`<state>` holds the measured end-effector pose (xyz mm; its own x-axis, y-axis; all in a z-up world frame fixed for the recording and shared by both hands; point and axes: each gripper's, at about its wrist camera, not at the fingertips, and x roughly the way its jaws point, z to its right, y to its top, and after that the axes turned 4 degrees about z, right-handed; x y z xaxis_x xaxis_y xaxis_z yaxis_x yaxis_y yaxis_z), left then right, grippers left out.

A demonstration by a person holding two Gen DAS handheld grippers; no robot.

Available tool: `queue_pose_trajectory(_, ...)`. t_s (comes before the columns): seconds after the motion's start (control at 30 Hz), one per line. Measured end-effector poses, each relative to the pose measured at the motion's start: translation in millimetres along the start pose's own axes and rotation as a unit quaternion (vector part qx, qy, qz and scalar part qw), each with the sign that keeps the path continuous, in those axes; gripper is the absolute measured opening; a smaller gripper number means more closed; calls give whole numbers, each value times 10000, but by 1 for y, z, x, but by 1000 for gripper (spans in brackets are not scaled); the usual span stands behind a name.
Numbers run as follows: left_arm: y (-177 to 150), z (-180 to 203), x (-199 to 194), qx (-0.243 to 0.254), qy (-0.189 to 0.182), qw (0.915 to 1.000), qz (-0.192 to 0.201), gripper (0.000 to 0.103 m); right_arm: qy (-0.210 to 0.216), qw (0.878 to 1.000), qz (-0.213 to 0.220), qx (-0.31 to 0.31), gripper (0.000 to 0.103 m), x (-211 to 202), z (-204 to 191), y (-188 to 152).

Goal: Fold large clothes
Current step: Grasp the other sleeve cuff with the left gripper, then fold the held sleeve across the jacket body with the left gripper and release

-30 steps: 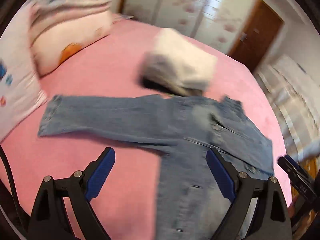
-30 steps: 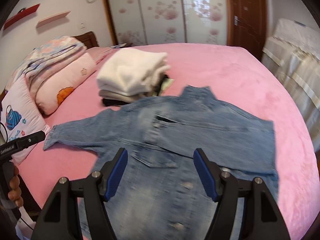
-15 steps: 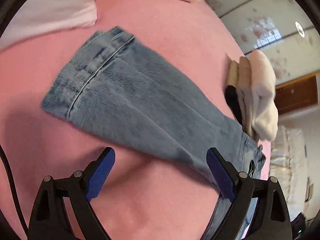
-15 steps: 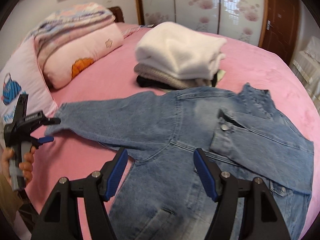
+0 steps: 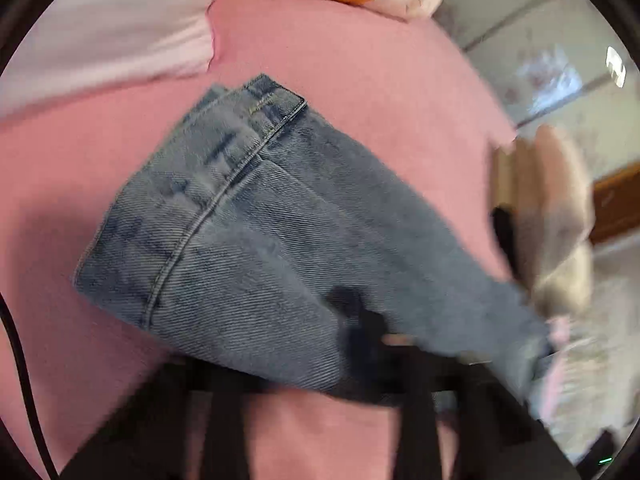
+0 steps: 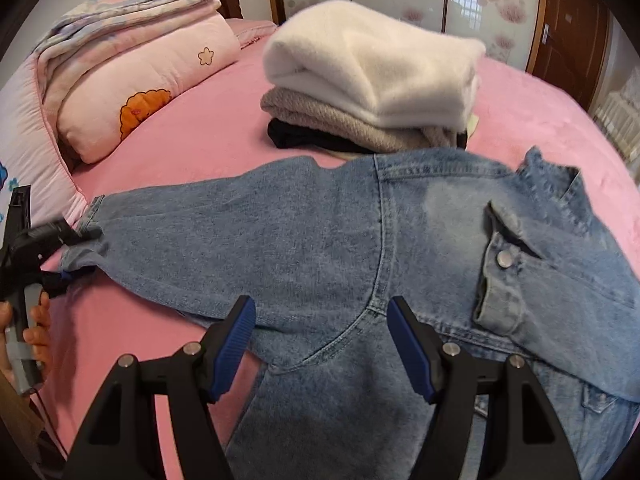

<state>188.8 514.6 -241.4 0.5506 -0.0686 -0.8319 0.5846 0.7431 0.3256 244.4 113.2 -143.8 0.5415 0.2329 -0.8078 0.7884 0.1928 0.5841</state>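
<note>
A blue denim jacket (image 6: 360, 248) lies spread on the pink bed (image 6: 208, 140), one sleeve stretched out to the left. The sleeve's cuff end (image 5: 224, 208) fills the left wrist view. My left gripper (image 6: 76, 240) is at the cuff and looks shut on it; in its own view its fingers are blurred dark shapes under the denim. My right gripper (image 6: 322, 344) is open and empty, hovering over the jacket's armpit seam, with blue pads (image 6: 236, 344) either side of it.
A stack of folded clothes (image 6: 372, 80), white on top, sits behind the jacket. Pink pillows and a folded quilt (image 6: 132, 64) lie at the back left. A wardrobe and a brown door (image 6: 568, 28) stand beyond the bed.
My left gripper moved in onto the sleeve cuff and closed on it. My right gripper moved forward and left over the jacket and stayed open.
</note>
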Motion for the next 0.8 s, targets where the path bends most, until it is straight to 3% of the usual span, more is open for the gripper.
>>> queue_pose_trajectory(0.1,-7,21,-14,425,303,9976,454,7,-12,10000,-12,28,68,-4,11,-7)
queue_pose_trajectory(0.2,-19,67,-38,1102,597,9877,937,4,-36,9998,-30,168,68,-14,34,-12)
queue_pose_trajectory(0.33,-47,151,-84,2007,25,9692,1425,4,-123,9989,73,457,68,-41,75,-29)
queue_pose_trajectory(0.43,-90,237,-114,2839,-687,9445,1505,4,-366,9966,239,699,68,-65,113,-42)
queue_pose_trajectory(0.53,-138,302,-123,3565,-1069,9180,1368,4,-556,9926,355,1016,68,-84,150,-52)
queue_pose_trajectory(0.63,-203,365,-104,4263,-1391,8890,923,5,-783,9875,496,1277,68,-104,186,-61)
queue_pose_trajectory(0.7,-240,389,-84,4518,-1489,8774,625,5,-1015,9839,521,1378,68,-112,210,-68)
queue_pose_trajectory(0.8,-293,416,-50,4672,-1754,8665,111,5,-1248,9785,497,1566,68,-119,243,-78)
